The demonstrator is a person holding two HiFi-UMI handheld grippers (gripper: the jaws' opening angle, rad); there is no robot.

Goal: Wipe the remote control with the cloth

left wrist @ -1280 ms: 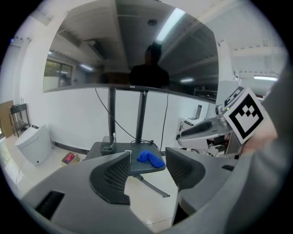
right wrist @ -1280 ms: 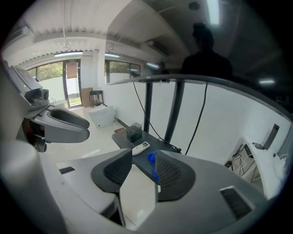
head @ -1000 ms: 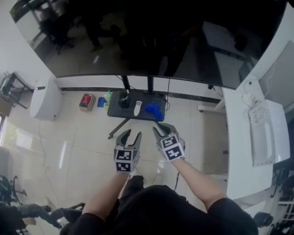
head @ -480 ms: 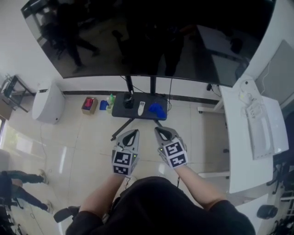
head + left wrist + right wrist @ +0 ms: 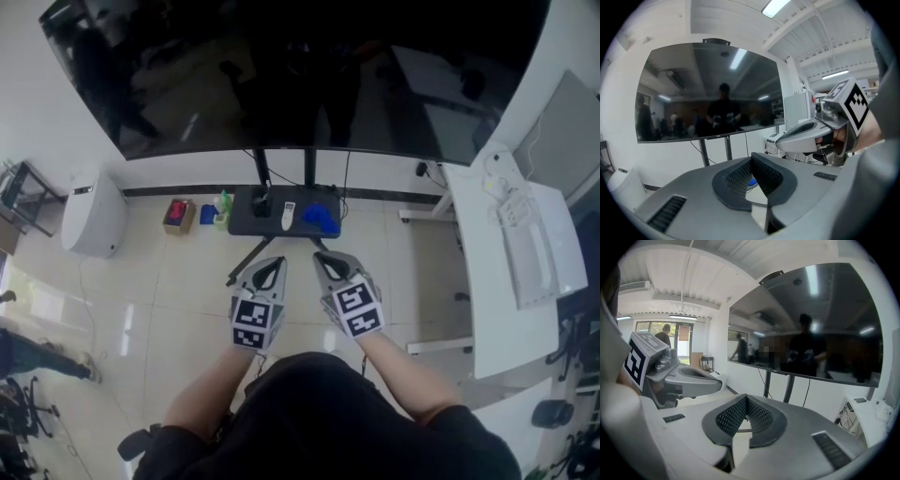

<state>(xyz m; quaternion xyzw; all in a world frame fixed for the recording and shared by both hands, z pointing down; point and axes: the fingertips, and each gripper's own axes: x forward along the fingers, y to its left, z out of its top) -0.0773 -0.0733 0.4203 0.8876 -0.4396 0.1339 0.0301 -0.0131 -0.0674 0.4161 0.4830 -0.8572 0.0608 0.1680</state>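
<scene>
We held left tongs (image 5: 274, 267) and right tongs (image 5: 324, 262) closed, empty, near us. The remote control (image 5: 288, 216) lay far off on the worktop (image 5: 239, 225), cloth (image 5: 321, 219) just right of it, seemingly handy for wiping.

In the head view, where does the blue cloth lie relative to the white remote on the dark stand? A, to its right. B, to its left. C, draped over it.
A: the blue cloth lies to the right of the white remote.
</scene>
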